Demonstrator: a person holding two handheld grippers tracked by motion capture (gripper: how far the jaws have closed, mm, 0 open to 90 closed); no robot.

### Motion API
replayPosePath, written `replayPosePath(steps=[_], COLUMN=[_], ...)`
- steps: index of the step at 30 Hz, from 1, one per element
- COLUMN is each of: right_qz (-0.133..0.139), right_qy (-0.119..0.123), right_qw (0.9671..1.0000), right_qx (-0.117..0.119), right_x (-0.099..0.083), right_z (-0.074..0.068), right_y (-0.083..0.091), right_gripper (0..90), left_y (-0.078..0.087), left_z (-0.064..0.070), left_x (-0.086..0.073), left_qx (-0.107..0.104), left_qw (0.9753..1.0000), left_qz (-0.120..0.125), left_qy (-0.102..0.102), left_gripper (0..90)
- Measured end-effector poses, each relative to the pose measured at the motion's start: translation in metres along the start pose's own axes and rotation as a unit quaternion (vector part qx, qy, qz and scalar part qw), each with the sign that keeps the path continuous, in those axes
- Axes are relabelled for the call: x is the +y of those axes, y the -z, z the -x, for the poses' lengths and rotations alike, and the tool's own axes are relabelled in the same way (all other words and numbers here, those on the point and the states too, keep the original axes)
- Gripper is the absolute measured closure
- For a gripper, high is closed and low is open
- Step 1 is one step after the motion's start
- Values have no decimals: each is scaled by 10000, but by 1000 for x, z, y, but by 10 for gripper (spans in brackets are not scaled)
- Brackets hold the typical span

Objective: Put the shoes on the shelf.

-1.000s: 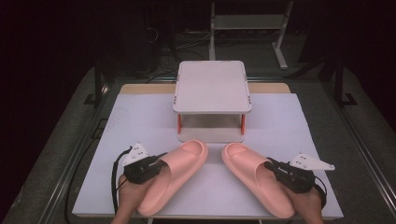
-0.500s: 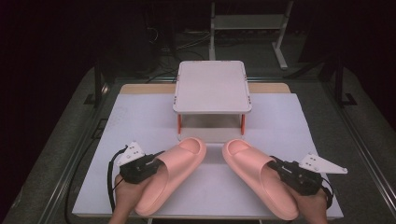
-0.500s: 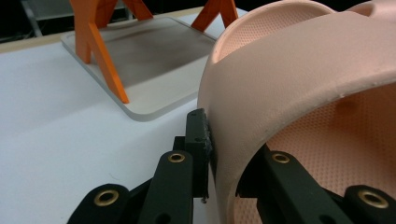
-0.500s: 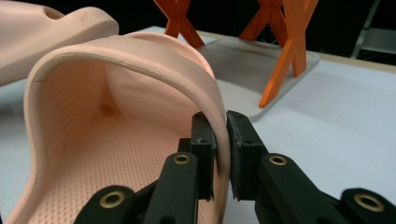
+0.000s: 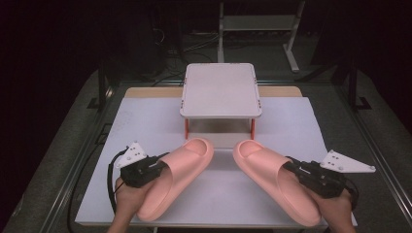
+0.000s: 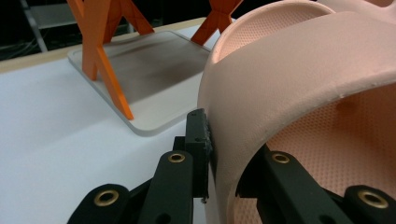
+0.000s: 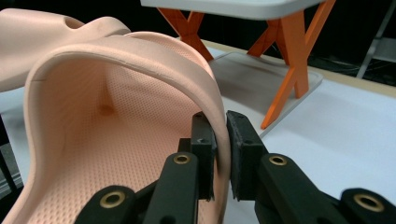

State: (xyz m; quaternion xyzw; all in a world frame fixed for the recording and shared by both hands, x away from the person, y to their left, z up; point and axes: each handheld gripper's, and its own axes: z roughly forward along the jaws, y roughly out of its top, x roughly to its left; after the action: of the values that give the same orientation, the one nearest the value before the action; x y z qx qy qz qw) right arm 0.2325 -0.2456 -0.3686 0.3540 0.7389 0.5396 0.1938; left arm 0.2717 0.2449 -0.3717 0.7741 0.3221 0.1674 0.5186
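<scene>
1. Slippers were both gripped: left claw (image 5: pixel 158 167) clamped on left slipper (image 5: pixel 177 182), right claw (image 5: pixel 294 170) on right slipper (image 5: pixel 277 179).
2. Both lay on the desk (image 5: pixel 145 126), at 6 o'clock from the small rack (image 5: pixel 221 90).
3. Next move probably needs a lift toward 12 o'clock.

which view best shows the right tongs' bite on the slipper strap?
Right gripper view: the right tongs pinch the strap edge of the right slipper, one jaw inside, one outside. High view shows the tongs at the slipper's side, contact too small. Left gripper view shows another slipper.
</scene>
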Motion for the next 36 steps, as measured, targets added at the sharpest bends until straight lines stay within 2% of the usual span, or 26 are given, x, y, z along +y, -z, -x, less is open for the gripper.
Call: replayPosePath(steps=[3,12,20,28,36], right_qz=[37,256,311,385,426], right_qy=[80,103,160,176,170], right_qw=[10000,9996,9993,9991,9987], right_qx=[2,71,94,97,233], right_x=[10,32,50,65,84], right_z=[2,4,9,14,24], right_y=[3,5,3,0,-9], right_gripper=[812,816,817,818,817], left_y=[3,12,18,14,6], left_z=[-2,-7,-15,-23,-36], left_x=[10,37,60,75,92], left_qx=[-6,-13,85,110,127], left_qw=[10000,9996,9990,9988,9988], left_qz=[61,242,310,338,340], left_qy=[-49,-167,-308,-338,-321], left_gripper=[789,789,789,789,789])
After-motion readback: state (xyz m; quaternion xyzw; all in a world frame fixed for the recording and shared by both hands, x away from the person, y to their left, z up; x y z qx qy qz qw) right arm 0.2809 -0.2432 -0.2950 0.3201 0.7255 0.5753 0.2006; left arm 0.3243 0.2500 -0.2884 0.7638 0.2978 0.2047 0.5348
